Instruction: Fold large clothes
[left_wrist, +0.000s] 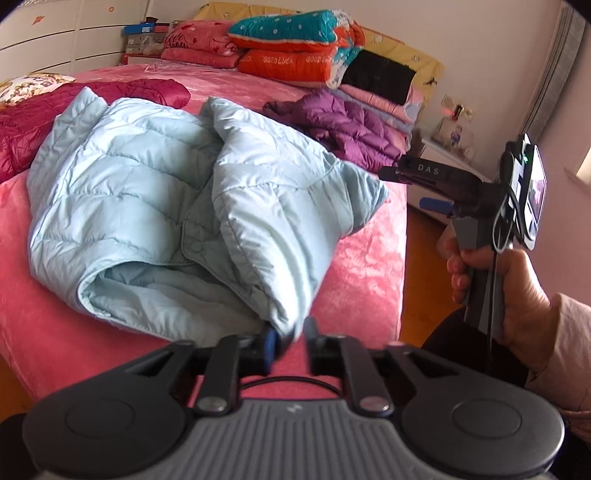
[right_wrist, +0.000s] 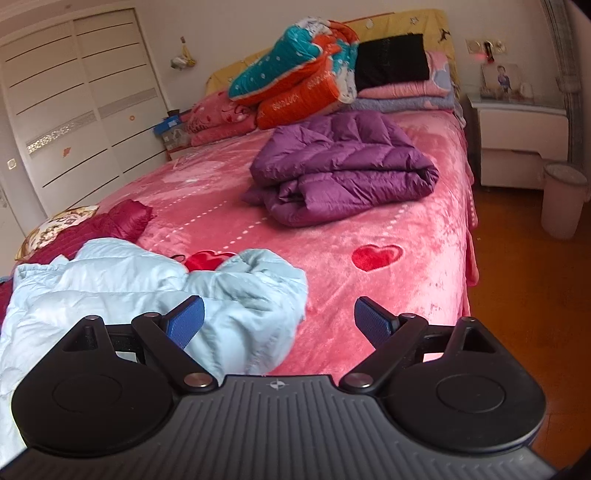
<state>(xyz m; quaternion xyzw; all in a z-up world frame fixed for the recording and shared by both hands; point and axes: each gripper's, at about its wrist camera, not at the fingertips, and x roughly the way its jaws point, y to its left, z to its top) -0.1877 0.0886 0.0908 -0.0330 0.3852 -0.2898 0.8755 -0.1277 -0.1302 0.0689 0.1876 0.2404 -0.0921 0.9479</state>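
left tool: jaws slightly parted, a blurred corner of the light blue jacket hanging between the pads; no firm pinch visible, reads as released. right tool: jaws wide apart, nothing between them, held off the bed's right edge by a hand. jacket lies partly folded on the pink bed, near edge. purple jacket folded further back, well apart. dark red jacket just beyond the blue one.
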